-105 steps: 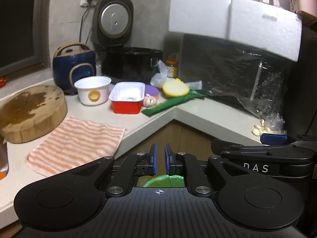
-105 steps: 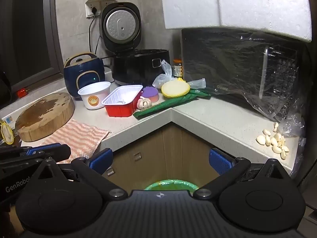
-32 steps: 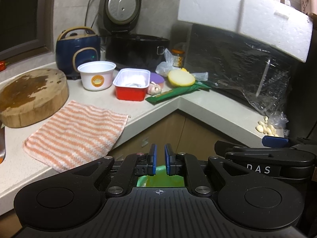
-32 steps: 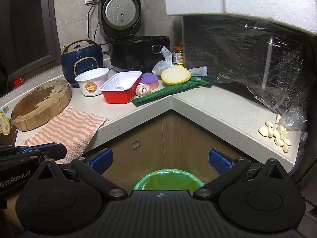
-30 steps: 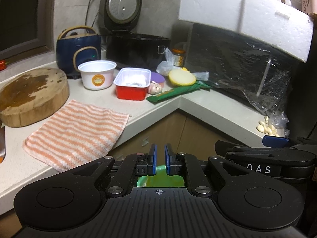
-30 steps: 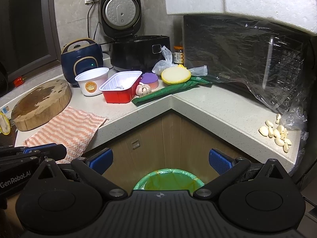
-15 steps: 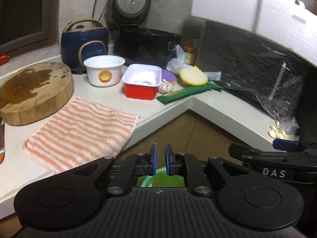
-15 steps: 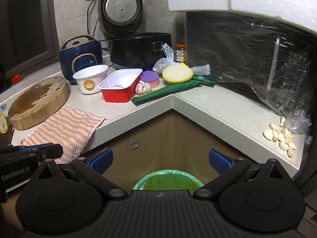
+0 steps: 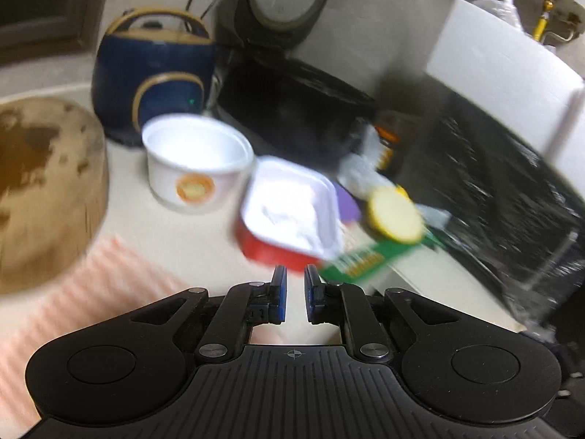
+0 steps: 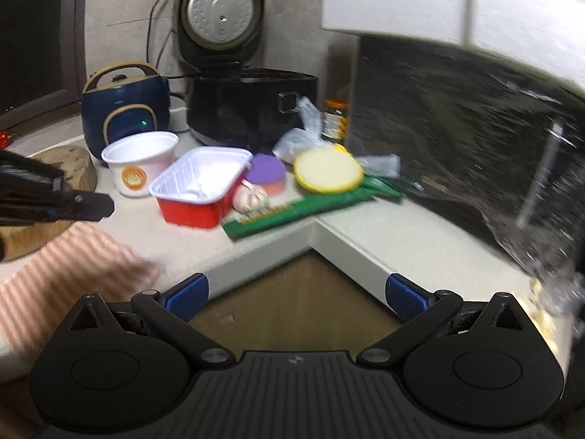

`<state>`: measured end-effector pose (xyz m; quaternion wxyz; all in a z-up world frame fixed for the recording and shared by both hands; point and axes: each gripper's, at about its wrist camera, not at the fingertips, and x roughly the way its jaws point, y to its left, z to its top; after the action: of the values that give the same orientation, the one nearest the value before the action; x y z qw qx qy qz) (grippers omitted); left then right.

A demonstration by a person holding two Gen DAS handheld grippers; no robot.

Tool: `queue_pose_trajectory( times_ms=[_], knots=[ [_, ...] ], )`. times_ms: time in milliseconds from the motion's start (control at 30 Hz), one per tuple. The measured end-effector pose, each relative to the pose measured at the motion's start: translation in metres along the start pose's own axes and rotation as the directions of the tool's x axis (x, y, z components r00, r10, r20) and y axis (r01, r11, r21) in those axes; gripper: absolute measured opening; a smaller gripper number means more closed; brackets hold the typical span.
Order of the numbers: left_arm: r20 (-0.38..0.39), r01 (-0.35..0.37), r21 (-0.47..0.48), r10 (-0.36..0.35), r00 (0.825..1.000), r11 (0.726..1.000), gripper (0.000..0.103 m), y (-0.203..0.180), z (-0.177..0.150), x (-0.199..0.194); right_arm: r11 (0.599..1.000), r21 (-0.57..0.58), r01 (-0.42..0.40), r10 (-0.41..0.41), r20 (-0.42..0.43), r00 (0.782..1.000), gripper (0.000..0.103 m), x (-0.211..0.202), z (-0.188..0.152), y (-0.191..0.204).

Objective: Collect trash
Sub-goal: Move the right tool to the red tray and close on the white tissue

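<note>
Nothing is collected yet: the red tray (image 9: 289, 216), cup (image 9: 195, 164) and green wrapper (image 10: 303, 208) sit mid-frame. Left gripper (image 9: 294, 292) closed, empty; right gripper (image 10: 296, 296) wide, empty.

On the counter (image 10: 384, 234), near its inner corner, one white cup (image 10: 140, 162), one red tray (image 10: 199, 190), one purple lid (image 10: 265, 173), one yellow lid (image 10: 327, 172), one garlic bulb (image 10: 250, 195) and one green packet (image 10: 299, 210) are sitting. Two cookers are standing at the back edge: one blue (image 10: 124, 109), one black (image 10: 248, 106). One jar (image 10: 334, 119), one board (image 9: 44, 190) and one striped cloth (image 10: 62, 278) are showing too.
</note>
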<state>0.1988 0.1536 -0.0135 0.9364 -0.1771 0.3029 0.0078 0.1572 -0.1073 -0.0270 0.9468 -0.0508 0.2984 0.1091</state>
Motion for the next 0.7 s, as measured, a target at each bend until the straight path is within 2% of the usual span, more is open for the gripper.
queue_pose_trajectory(
  times_ms=[67,133,200,300,433,600,700],
  knots=[
    [0.027,0.012,-0.025,-0.011,1.0,1.0,0.012,0.018,0.017,0.021,0.999,-0.032,0.02,-0.019,0.019,1.0,0.103,0.015,0.015,0.012],
    [0.041,0.034,-0.096,-0.03,0.999,0.995,0.012,0.036,0.029,0.04,0.995,-0.075,0.067,-0.065,0.025,0.998,0.103,0.032,0.03,0.025],
    [0.032,0.054,-0.139,-0.05,0.998,0.989,0.013,0.048,0.04,0.064,0.992,-0.085,0.096,-0.096,0.009,0.995,0.103,0.046,0.041,0.033],
    [-0.022,0.025,-0.123,-0.028,0.999,0.992,0.014,0.053,0.047,0.097,0.989,-0.08,0.121,-0.124,-0.037,0.992,0.103,0.065,0.05,0.037],
    [-0.062,-0.001,-0.093,-0.005,0.998,0.996,0.014,0.052,0.042,0.124,0.982,-0.089,0.169,-0.177,-0.096,0.979,0.103,0.081,0.045,0.034],
    [-0.11,-0.016,0.0,0.016,0.994,1.0,0.014,0.042,0.034,0.154,0.986,-0.046,0.16,-0.165,-0.126,0.978,0.103,0.097,0.044,0.012],
    [-0.122,-0.021,0.005,0.021,0.992,1.0,0.016,0.04,0.03,0.155,0.998,0.015,0.058,-0.057,-0.104,0.993,0.103,0.103,0.052,-0.004]
  ],
)
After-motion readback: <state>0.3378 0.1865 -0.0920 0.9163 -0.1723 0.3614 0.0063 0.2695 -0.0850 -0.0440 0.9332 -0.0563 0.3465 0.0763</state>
